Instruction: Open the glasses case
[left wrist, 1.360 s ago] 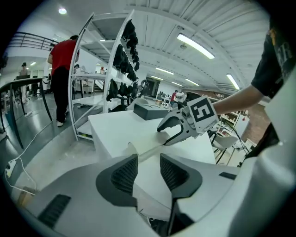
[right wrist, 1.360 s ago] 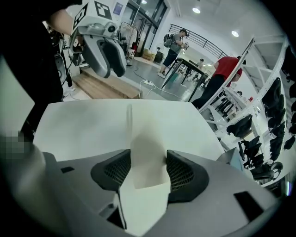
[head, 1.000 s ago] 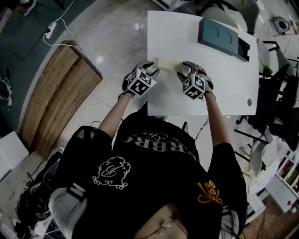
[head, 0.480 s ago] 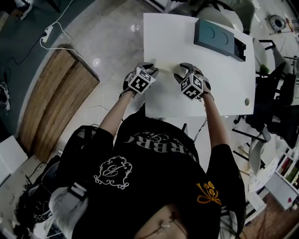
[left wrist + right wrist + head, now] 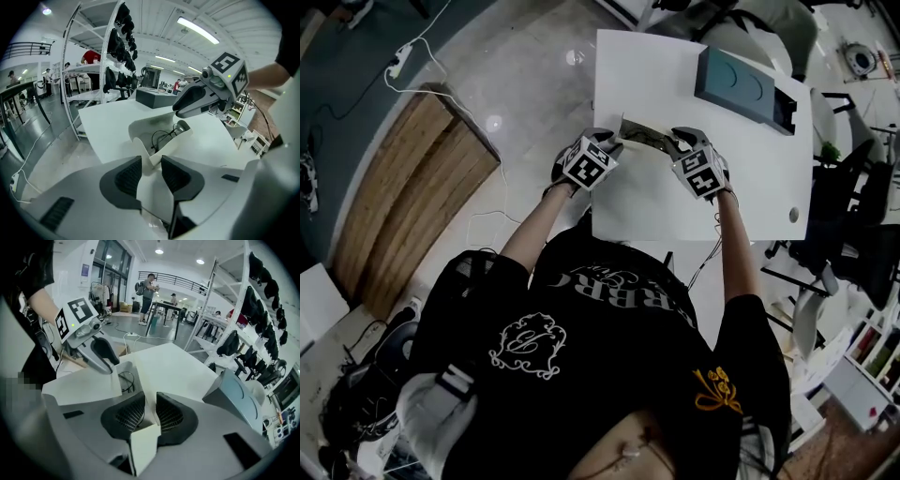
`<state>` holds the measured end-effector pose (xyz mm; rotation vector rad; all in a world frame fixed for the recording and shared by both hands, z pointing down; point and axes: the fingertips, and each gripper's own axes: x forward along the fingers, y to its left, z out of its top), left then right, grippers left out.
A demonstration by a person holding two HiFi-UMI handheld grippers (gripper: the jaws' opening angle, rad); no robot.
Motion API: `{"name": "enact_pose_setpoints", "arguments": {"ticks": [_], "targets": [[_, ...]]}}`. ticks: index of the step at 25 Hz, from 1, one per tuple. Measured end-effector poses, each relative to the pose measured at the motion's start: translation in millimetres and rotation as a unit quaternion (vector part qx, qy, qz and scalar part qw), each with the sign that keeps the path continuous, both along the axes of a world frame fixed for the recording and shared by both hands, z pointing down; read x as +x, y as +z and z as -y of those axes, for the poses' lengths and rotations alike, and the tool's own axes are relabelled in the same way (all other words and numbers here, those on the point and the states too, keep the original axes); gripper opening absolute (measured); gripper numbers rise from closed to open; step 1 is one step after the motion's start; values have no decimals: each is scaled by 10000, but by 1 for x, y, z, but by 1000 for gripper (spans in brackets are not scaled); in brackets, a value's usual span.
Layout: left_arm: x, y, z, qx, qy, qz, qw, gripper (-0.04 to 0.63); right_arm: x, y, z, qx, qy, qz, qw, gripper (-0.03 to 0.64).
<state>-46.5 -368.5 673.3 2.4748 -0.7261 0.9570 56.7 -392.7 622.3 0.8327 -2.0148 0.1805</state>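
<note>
The white folding glasses case (image 5: 643, 138) lies on the white table (image 5: 722, 192) between my two grippers, its lid flap lifted. In the left gripper view the case (image 5: 157, 127) gapes and dark-framed glasses (image 5: 165, 137) show inside. My left gripper (image 5: 615, 142) holds the case's pointed left end between its pads (image 5: 129, 176), jaws wide and closing a little. My right gripper (image 5: 676, 142) is closing, and its pads (image 5: 131, 416) pinch the white lid flap (image 5: 142, 442). Each gripper sees the other: the right gripper (image 5: 188, 104), the left gripper (image 5: 102, 357).
A grey-blue box (image 5: 739, 82) stands at the table's far right corner, also in the right gripper view as the box (image 5: 234, 397). Racks of dark hats (image 5: 119, 51) and several people stand beyond the table. The table's left edge drops to the floor close to the case.
The case lay flat and closed between the grippers; now its lid is raised and the inside shows. The right gripper has rolled and lifted slightly with the flap.
</note>
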Motion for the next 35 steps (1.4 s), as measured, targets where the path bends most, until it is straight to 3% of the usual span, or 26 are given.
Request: {"name": "enact_pose_setpoints", "arguments": {"ticks": [6,16,18,21,25,35], "targets": [[3,0,0,-36,19,-14,10000,141,12,4,27,-169,853,252,9959,100],[-4,-4,2,61,-179,82,9998,144,23,17,50,-390,1407,98,9892,124],[-3,-14,-1,88,-213,-118,9997,144,31,23,53,-416,1538,47,9872,121],[-2,-31,-6,90,-273,-430,9987,144,38,29,49,-442,1513,-40,9875,123],[-6,-47,-11,139,-277,-496,9983,144,40,34,38,-466,1474,-41,9880,143],[0,-74,-27,318,-228,-632,9972,144,36,-12,24,-83,1596,651,9850,147]]}}
